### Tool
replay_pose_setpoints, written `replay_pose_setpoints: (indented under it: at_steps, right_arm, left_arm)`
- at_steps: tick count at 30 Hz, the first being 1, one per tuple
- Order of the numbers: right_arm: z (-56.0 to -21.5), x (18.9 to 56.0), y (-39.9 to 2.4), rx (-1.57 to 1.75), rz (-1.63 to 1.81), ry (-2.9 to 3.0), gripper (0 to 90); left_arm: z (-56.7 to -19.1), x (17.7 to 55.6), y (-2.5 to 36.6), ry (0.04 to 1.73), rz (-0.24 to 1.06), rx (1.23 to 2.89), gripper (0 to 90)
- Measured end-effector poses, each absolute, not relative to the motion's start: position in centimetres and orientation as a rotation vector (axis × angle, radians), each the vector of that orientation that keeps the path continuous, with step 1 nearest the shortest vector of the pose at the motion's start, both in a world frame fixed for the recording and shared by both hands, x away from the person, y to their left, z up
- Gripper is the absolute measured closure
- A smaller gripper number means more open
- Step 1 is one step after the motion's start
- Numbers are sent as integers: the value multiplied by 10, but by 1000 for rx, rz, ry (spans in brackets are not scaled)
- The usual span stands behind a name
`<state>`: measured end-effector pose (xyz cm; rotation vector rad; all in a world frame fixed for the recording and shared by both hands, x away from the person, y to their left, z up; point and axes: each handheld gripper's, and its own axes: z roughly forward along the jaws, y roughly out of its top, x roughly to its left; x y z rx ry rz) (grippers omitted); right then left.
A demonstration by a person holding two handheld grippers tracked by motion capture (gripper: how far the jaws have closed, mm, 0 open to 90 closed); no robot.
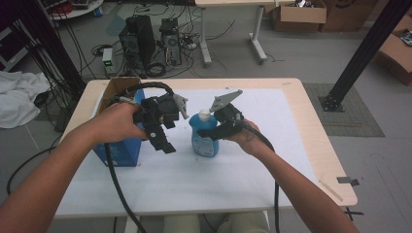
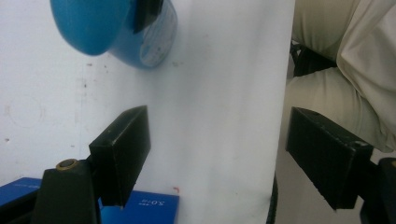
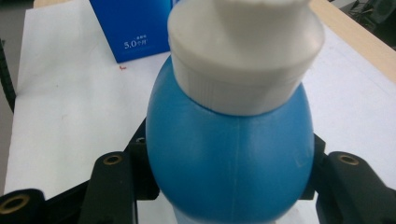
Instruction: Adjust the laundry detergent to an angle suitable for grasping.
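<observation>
From the high view, a blue bottle (image 1: pixel 203 138) with a white cap (image 1: pixel 204 115) stands upright near the middle of the desk (image 1: pixel 311 141), on the white sheet (image 1: pixel 272 145) that covers most of the top. The right gripper (image 1: pixel 212 133) reaches it from the right side, its jaws closed round the bottle's body below the cap. The left gripper (image 1: pixel 167 145) is held just to the left of the bottle, apart from it, with nothing between its jaws. Behind the left hand (image 1: pixel 119 121), toward the desk's left edge, stands a blue box (image 1: pixel 125 151) with a brown cardboard inside; its top is open, but what it holds cannot be made out.

In the left gripper view, the two black jaws stand wide apart and empty above the white sheet (image 2: pixel 210 93). The blue bottle (image 2: pixel 116 28) sits at the top left, well clear of them, and a corner of the blue box (image 2: pixel 149 205) shows at the bottom edge.

In the right gripper view, the blue bottle (image 3: pixel 229 163) sits between the jaws, which press on both its sides. Its white cap (image 3: pixel 243 51) is closed, so the contents cannot be seen. The blue box (image 3: pixel 133 28) stands beyond it on the white sheet (image 3: pixel 70 116).
</observation>
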<state>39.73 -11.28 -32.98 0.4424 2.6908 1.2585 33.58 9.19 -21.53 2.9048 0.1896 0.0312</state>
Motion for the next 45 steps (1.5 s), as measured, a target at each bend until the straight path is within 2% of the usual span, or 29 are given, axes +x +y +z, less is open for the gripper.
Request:
replay_pose_setpoints:
  at_steps: [23, 45]
  right_arm:
    - [-328, 359, -154, 254, 1330, 2759, 434]
    - [-334, 345, -133, 35, 1433, 2810, 435]
  left_arm:
    - [-215, 335, 90, 198, 50, 2916, 229]
    - [-216, 337, 85, 198, 57, 2926, 230]
